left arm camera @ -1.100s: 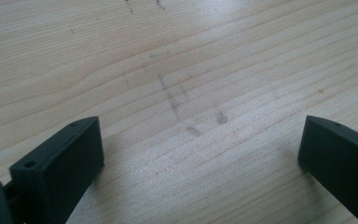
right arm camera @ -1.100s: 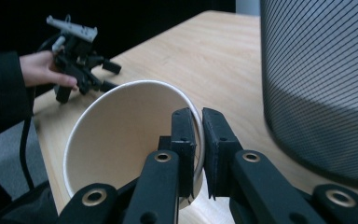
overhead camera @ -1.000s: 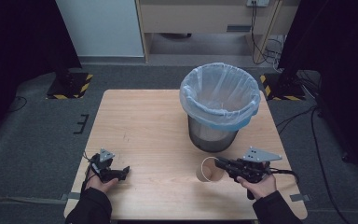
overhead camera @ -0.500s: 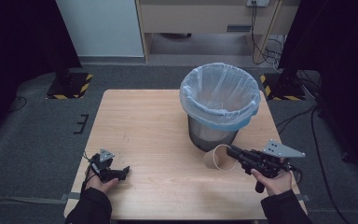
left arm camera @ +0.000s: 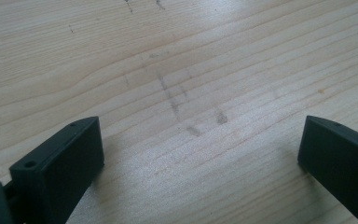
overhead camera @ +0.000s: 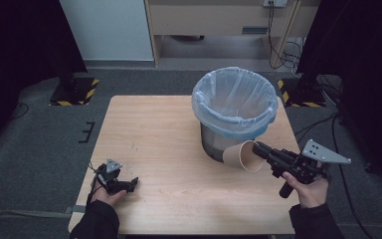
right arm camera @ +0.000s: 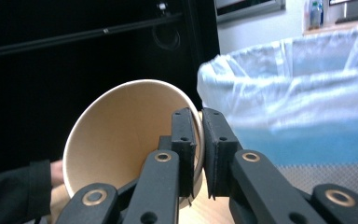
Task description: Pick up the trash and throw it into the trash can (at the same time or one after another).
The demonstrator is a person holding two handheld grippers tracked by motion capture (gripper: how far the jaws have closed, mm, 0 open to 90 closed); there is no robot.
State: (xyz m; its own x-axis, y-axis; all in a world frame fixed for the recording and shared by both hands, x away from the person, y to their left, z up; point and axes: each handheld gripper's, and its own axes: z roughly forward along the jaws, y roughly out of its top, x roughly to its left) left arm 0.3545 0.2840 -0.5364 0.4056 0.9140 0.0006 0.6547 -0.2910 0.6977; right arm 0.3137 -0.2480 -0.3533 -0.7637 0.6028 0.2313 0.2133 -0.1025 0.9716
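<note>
R tool clamped on cup rim, cup off the tabletop, tipped sideways just beside bin wall, below its rim. L tool released, idle on tabletop. Step: carry to bin; next needs more height, move over the liner, then let go.

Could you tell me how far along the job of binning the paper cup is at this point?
Done: the right gripper is shut on the paper cup by its rim, tipped on its side, clear of the table. In hand: carrying it beside the lined bin. Left: getting it over the rim and letting go. The left gripper sits open.
</note>
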